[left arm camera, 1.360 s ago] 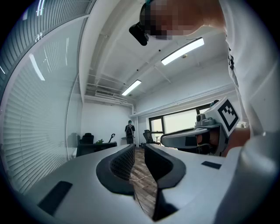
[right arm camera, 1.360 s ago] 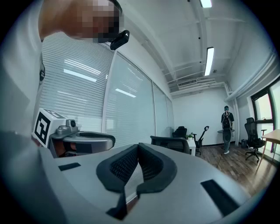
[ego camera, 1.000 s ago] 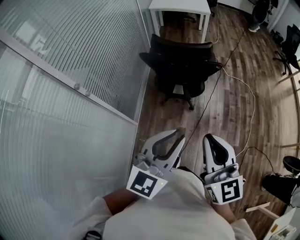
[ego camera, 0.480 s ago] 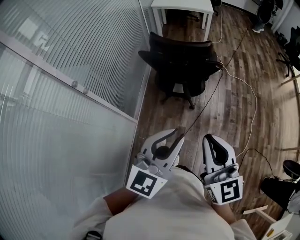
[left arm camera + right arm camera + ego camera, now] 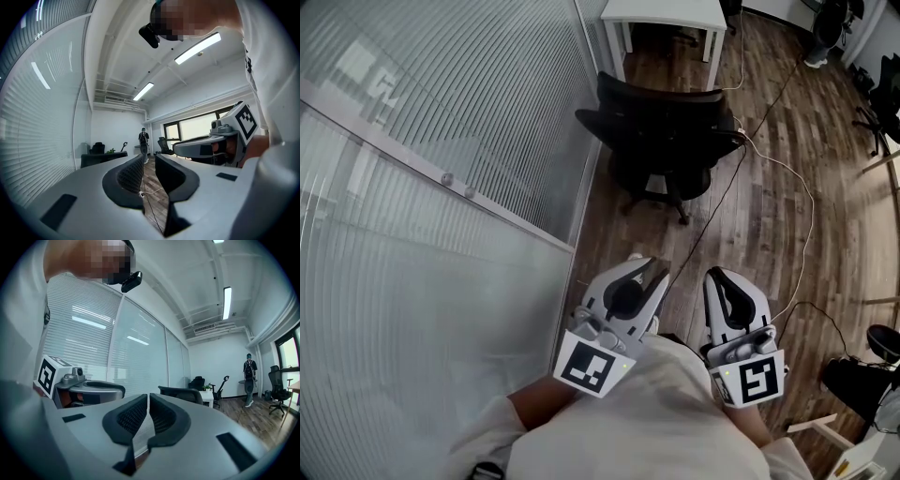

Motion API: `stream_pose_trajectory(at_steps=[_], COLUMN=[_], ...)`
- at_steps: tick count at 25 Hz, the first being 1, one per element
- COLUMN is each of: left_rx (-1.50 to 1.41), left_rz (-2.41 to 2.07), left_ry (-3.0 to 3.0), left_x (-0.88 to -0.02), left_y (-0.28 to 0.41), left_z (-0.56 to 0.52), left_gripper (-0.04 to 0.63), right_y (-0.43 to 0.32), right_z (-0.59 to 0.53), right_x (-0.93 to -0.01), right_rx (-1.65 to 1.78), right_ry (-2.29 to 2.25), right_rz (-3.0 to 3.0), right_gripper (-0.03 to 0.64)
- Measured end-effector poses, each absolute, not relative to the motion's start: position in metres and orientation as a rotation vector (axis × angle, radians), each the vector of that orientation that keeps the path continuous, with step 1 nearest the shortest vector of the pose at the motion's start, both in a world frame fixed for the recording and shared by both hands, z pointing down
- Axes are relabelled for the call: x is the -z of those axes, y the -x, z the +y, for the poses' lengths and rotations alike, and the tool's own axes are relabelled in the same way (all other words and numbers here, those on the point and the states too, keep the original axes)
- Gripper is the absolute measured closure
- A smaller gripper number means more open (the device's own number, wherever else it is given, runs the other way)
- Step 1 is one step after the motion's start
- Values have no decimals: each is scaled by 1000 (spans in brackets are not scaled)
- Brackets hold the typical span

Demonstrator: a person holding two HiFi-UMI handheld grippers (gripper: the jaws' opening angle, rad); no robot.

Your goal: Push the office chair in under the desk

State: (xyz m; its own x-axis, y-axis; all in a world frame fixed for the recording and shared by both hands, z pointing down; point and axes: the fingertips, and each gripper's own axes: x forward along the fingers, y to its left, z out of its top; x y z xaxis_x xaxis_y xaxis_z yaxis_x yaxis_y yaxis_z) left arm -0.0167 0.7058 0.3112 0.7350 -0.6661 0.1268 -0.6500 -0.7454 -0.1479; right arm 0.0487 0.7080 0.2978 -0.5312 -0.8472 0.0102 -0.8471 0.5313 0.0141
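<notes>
It was an office. A black swivel chair (image 5: 661, 131) stood ahead of the left claw (image 5: 649, 270), with a white surface (image 5: 661, 13) just beyond. A glass wall with blinds (image 5: 441, 141) ran along that claw's left. More chairs (image 5: 879, 98) sat far off to its right, and strip lights (image 5: 197, 46) hung overhead.

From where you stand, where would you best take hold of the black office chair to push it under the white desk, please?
Probably the top edge of the backrest of the office chair, coming from the near side: its back faces you and the desk stands straight beyond it.
</notes>
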Motion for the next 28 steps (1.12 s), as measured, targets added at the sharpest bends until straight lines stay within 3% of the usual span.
stream_pose_trajectory(at_steps=[22, 28], left_rx=[295, 355], left_rz=[1022, 1011], left_ry=[2818, 2795], left_x=[-321, -328], left_y=[33, 44], left_z=[568, 516], left_gripper=[522, 483], right_y=[-28, -24], right_z=[578, 532], right_x=[-302, -303], right_rx=[38, 52], right_ry=[-1503, -1519], right_rz=[-2664, -2614], right_gripper=[583, 575])
